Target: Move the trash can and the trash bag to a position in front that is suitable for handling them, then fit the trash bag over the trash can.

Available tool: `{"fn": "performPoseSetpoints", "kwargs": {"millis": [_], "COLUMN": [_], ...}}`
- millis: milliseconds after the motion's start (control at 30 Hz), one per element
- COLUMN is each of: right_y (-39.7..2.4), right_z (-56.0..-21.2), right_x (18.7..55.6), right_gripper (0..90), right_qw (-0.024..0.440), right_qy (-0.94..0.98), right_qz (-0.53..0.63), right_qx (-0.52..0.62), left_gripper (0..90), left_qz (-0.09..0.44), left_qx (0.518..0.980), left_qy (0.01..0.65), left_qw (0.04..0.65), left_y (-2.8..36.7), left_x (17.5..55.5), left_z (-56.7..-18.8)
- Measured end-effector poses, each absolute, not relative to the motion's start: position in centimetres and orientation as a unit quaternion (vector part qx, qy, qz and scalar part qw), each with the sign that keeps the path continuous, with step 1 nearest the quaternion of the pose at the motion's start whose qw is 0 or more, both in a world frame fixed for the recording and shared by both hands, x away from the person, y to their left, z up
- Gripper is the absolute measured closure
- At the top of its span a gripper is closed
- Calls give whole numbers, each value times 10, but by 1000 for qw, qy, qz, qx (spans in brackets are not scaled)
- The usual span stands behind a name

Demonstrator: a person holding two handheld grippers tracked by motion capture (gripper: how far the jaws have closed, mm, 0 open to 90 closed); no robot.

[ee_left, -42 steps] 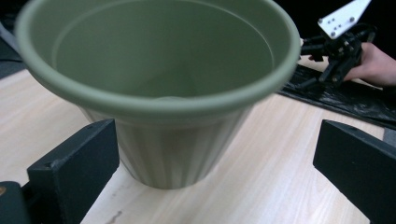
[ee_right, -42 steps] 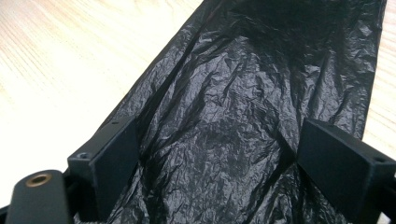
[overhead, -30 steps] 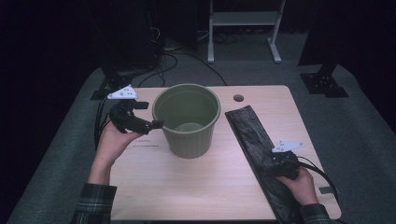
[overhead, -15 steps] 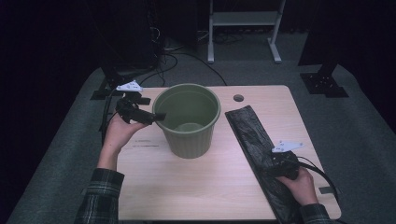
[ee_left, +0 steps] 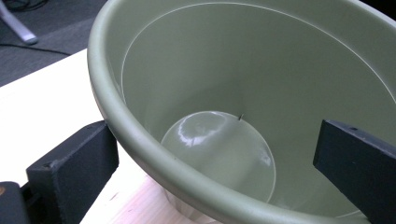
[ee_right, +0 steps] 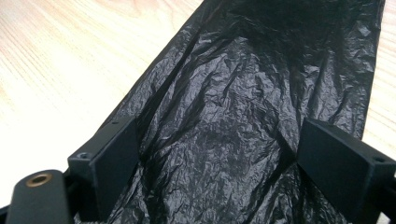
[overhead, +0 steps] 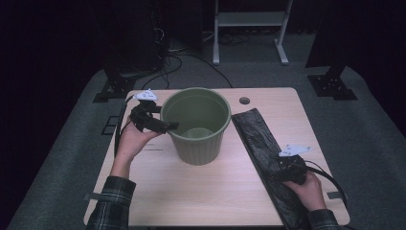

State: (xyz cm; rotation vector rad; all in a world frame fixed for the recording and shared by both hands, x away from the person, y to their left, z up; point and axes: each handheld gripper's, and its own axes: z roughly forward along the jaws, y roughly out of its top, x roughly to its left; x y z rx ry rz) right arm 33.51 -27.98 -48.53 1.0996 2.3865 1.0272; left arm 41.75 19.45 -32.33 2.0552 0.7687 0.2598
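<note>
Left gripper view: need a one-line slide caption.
Open left gripper straddling the rim of the empty green bin, one of its jaws outside the wall and one inside, over the wooden table.

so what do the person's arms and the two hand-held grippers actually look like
Each hand-held gripper is black, with two flat, blocky black jaws; the left hand-held gripper and the right hand-held gripper each carry a pale grey three-cornered plate on top. A black cable trails from the left one, and another runs from the right. The person wears dark plaid sleeves with light check lines.
</note>
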Motion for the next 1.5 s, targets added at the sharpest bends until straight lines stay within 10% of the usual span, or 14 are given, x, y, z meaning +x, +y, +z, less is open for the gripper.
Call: {"fn": "performPoseSetpoints", "kwargs": {"millis": [933, 1333, 1500], "right_y": [-280, -285, -287], "right_z": [-485, -480, -478], "right_x": [335, 330, 330], "right_gripper": [130, 786, 880], "right_qw": [160, 159, 154], "right_qy": [835, 834, 838], "right_qz": [360, 370, 363], "right_qx": [385, 377, 378], "left_gripper": [0, 0, 0], "left_qz": [103, 144, 148], "left_qx": [827, 792, 793], "left_qy": [258, 281, 286], "left_qw": [489, 523, 517], "left_y": [156, 212, 226], "left_x": [387, 359, 340], "left_z": [-318, -299, -313]}}
